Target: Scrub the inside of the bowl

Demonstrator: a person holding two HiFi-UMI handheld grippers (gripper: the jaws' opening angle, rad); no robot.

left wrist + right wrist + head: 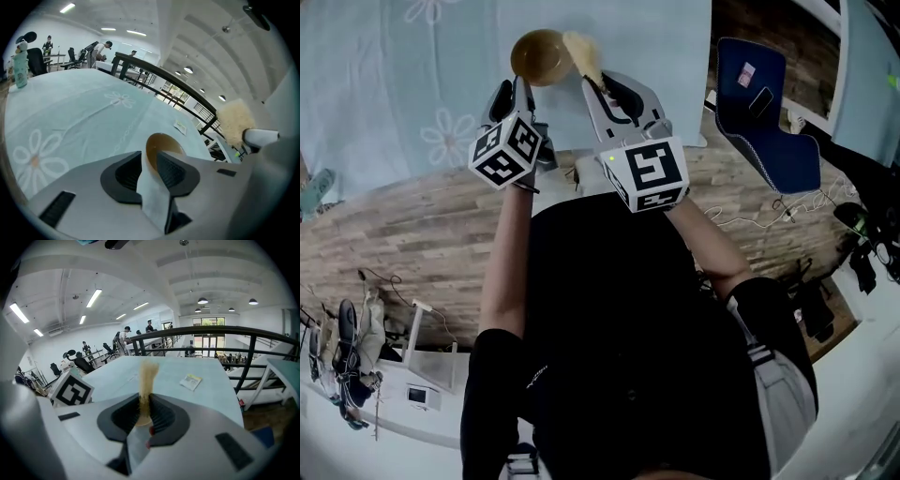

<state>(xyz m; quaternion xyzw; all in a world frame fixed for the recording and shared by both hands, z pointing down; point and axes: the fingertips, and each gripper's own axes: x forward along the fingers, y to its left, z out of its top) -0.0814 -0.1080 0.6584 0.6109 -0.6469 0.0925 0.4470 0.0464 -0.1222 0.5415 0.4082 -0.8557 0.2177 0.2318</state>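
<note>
A brown bowl (538, 56) is held over the light blue flowered tablecloth (394, 84). My left gripper (525, 84) is shut on the bowl's near rim. In the left gripper view the rim of the bowl (161, 144) sits pinched between the jaws of the left gripper (150, 165). My right gripper (596, 84) is shut on a beige fibrous scrubber (584, 54), which stands just right of the bowl, beside its rim. The scrubber (147, 378) shows edge-on between the jaws of the right gripper (144, 411). From the left it appears as a fuzzy pad (233, 123).
A small paper packet (190, 381) lies on the cloth further out. A bottle (19, 65) stands at the table's far corner. A blue chair (767, 112) is on the wood floor to the right. A black railing (220, 333) runs behind the table; people work at far desks.
</note>
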